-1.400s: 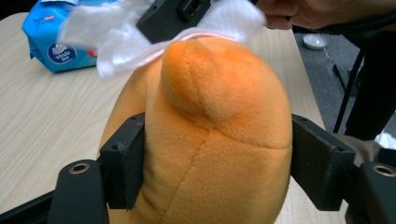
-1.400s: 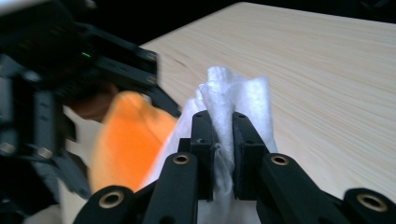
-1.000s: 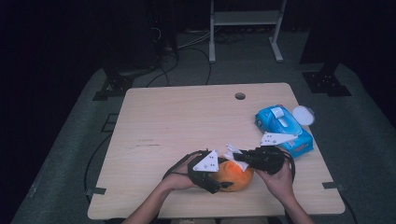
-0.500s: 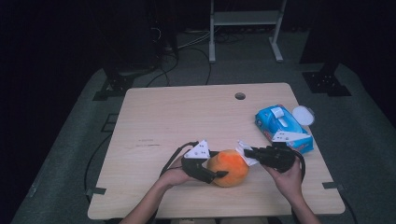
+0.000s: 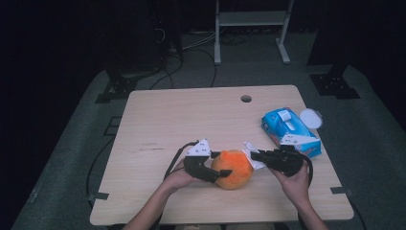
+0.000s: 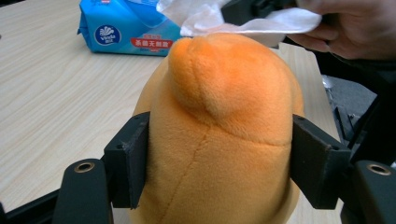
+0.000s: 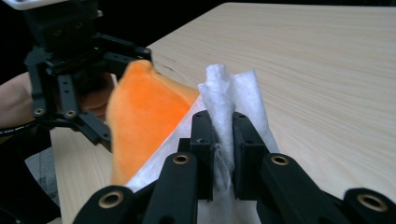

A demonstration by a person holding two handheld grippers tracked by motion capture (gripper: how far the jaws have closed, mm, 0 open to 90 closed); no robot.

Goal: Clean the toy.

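Reading "Vinda" on blue tissue pack (image 6: 126, 28), orange plush (image 6: 219, 135) — clamped

The right tongs (image 5: 253, 155) have brought the tissue (image 5: 251, 152) against the orange plush (image 5: 232, 168).

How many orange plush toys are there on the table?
1. The orange plush toy sits near the front edge of the table, held in the left claw.

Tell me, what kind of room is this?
Probably a lab or recording room, not a home: a bare wooden table stands in a dark space, with cables on the floor and a metal stand behind it.
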